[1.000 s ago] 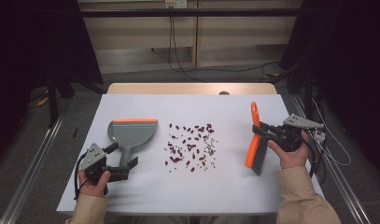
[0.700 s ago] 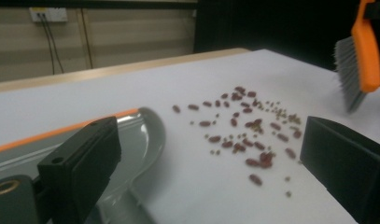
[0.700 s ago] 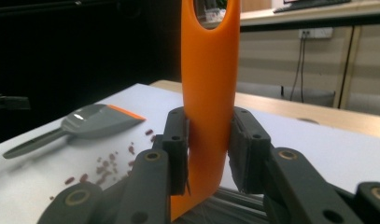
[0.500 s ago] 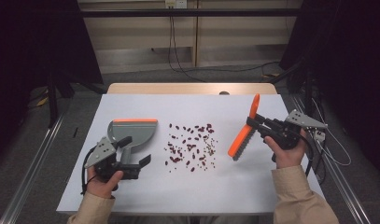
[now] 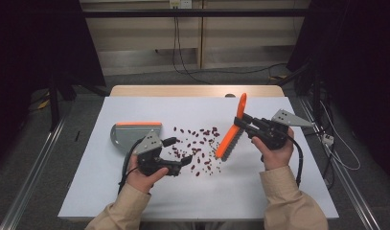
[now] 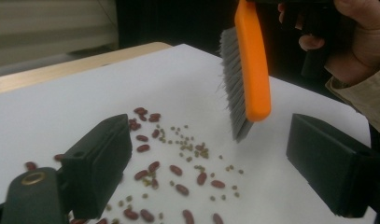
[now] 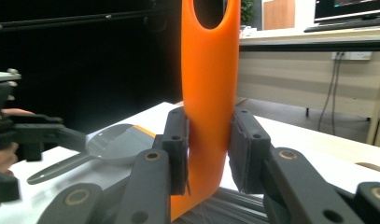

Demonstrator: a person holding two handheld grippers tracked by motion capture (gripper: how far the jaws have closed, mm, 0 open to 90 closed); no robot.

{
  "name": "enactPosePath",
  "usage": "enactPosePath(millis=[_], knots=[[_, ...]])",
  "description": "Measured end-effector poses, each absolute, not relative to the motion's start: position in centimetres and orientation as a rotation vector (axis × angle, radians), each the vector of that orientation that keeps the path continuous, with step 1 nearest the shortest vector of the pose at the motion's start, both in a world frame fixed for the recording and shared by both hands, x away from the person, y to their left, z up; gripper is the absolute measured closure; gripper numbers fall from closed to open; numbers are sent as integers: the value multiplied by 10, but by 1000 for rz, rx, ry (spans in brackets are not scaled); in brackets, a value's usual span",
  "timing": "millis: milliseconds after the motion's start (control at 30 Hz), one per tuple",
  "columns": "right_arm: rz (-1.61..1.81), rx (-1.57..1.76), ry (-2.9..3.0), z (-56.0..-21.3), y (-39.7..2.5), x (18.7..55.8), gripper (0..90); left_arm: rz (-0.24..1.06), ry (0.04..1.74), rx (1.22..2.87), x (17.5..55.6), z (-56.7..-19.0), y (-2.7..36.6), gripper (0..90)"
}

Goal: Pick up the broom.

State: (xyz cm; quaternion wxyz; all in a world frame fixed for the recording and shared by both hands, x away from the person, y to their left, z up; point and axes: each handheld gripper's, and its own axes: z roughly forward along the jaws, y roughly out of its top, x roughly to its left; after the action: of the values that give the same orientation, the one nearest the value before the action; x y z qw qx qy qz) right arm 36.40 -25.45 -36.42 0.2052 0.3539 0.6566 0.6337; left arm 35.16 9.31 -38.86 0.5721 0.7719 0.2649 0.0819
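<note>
Red beans (image 5: 197,148) and small green grains lie scattered mid-table on the white sheet. A grey dustpan (image 5: 130,134) with an orange lip lies to their left. My left gripper (image 5: 179,151) hovers over the pan's handle end at the beans' left edge, open, with nothing between its fingers. In the left gripper view the beans (image 6: 173,168) lie ahead of the left gripper (image 6: 213,140). My right gripper (image 5: 243,123) is shut on the orange brush (image 5: 231,136), which tilts with its bristles down at the beans' right edge. The brush handle (image 7: 208,70) stands upright in the right gripper (image 7: 208,149).
The white sheet (image 5: 135,201) covers a wooden table whose far edge (image 5: 192,91) shows behind. Metal rails run along both sides on the floor, and cables (image 5: 183,57) trail behind the table. The dustpan (image 7: 115,144) and its handle lie beyond the brush in the right gripper view.
My left gripper moved right, past the dustpan to the beans' edge. My right gripper carried the brush left and tilted it, bringing the bristles to the beans' right side.
</note>
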Motion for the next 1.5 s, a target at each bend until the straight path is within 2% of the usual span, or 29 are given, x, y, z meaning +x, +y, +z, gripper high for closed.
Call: enactPosePath(millis=[200,333,400,467,533,800,900,967,1033,1200,1333,1500], knots=[[1768,968,1869,-363,-235,368,701,119,595,1859,361,-393,64,242],[1768,937,1895,-362,-220,370,701,108,622,1877,365,-396,48,367],[1776,928,1905,-361,-212,370,701,96,639,1873,368,-399,44,396],[1786,918,1910,-360,-206,371,701,116,643,1890,368,-400,43,495],[1782,914,1909,-360,-200,371,700,130,656,1905,367,-400,44,684],[1775,944,1897,-364,-189,375,688,161,707,1900,365,-398,51,699],[1781,972,1895,-363,-189,376,610,190,719,1883,363,-397,54,700],[1760,977,1890,-364,-189,375,621,198,731,1865,364,-396,56,700],[1756,969,1890,-365,-189,375,586,209,739,1858,364,-396,59,700],[1692,961,1855,-367,-189,372,571,217,755,1848,365,-396,61,701],[1696,967,1863,-368,-192,369,593,234,760,1846,366,-397,62,701],[1655,1003,1862,-375,-192,367,470,250,774,1841,367,-397,64,702]])
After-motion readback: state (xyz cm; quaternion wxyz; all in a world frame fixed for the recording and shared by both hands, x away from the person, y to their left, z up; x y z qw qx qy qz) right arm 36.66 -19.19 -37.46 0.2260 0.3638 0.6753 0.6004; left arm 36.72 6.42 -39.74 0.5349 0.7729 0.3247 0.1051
